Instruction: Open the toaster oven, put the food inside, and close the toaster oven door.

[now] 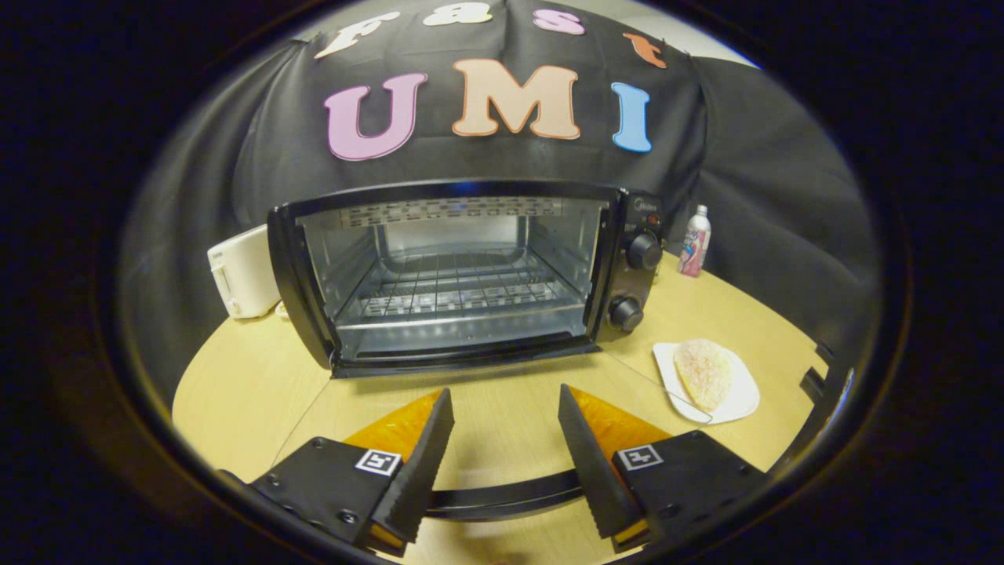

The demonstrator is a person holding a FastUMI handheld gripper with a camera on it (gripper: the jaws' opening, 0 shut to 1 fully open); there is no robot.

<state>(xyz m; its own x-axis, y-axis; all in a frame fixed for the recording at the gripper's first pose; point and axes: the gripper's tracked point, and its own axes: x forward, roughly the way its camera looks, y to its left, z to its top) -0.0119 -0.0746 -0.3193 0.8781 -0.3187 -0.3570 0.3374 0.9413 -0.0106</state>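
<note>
1. Gripper (506, 428) at 6 o'clock: fingers spread wide, released, holding nothing. Bare bench (502, 408) between them.
2. Glass door (471, 408) of toaster oven folded flat toward the gripper, lying under and between the fingers; door handle (502, 498) a dark bar nearest, crossing between the finger bases. Edges of the pane traceable out to about 4 o'clock, overlapping the plate rim.
3. Step judged: opening done, food step in hand, not yet begun. Closing comes last.
4. Food (703, 373), one pale sugared half-round piece, on one white plate (741, 400) at 4 o'clock, right of the right finger, well apart from it. Untouched.
5. Next move calls for: swing right to 4 o'clock, clear the open door's corner, straddle the food across its narrow width, light squeeze only; looks soft and crumbly, likely to crush or shed coating.
6. Then carry to 12 o'clock, in over the door, set on wire rack (451, 286). One rack, bare.
7. Toaster oven (459, 271) at 12 o'clock, beyond the fingers, cavity facing the gripper. Two knobs (643, 249) stacked on its right panel.
8. Farther out: one white toaster (241, 271) at 10 o'clock beside the oven's left wall; one bottle (695, 242) at 2 o'clock, past the knob panel.
</note>
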